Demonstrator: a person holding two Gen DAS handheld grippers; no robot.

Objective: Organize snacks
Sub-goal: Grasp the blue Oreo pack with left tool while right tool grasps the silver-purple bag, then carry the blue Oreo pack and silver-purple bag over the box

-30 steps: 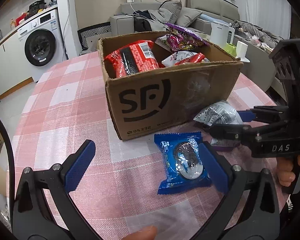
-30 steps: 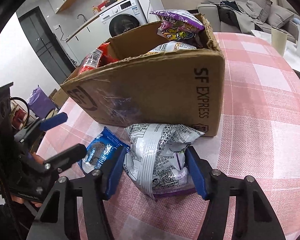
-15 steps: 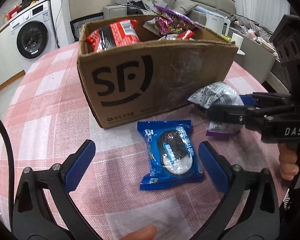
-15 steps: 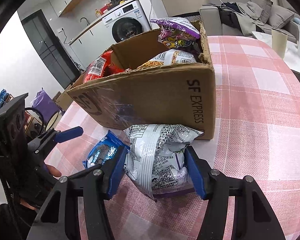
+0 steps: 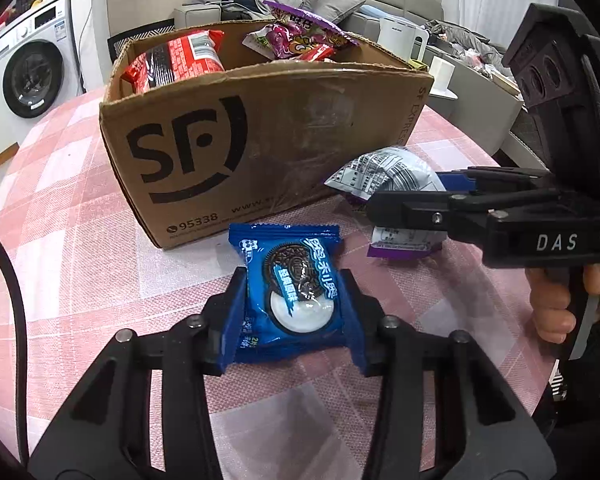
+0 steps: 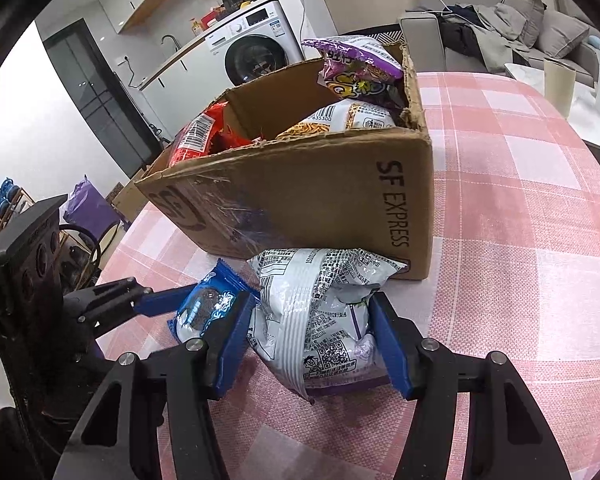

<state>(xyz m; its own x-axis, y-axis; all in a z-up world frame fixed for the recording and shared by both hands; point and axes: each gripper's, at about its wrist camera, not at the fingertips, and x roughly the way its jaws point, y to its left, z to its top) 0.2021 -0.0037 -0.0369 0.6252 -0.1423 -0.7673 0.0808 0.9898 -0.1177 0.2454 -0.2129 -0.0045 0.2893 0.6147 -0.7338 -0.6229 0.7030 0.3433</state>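
A blue cookie packet (image 5: 294, 292) lies on the pink checked tablecloth in front of the cardboard box (image 5: 260, 136). My left gripper (image 5: 294, 316) is shut on the packet, its blue pads against both sides. The packet also shows in the right wrist view (image 6: 204, 308). My right gripper (image 6: 310, 340) is shut on a silver and purple snack bag (image 6: 320, 320) that leans against the box corner (image 6: 400, 208). The same bag shows in the left wrist view (image 5: 388, 184). The box holds red, purple and white snack bags.
The table edge curves away on the right (image 6: 580, 160). A white paper cup (image 6: 558, 86) stands beyond it. A washing machine (image 5: 32, 76) and a sofa (image 5: 300, 4) are in the background. The tablecloth (image 5: 80, 260) left of the box is bare.
My left gripper has closed from wide open onto the blue cookie packet. My right gripper has stayed shut on the silver bag and hardly moved.
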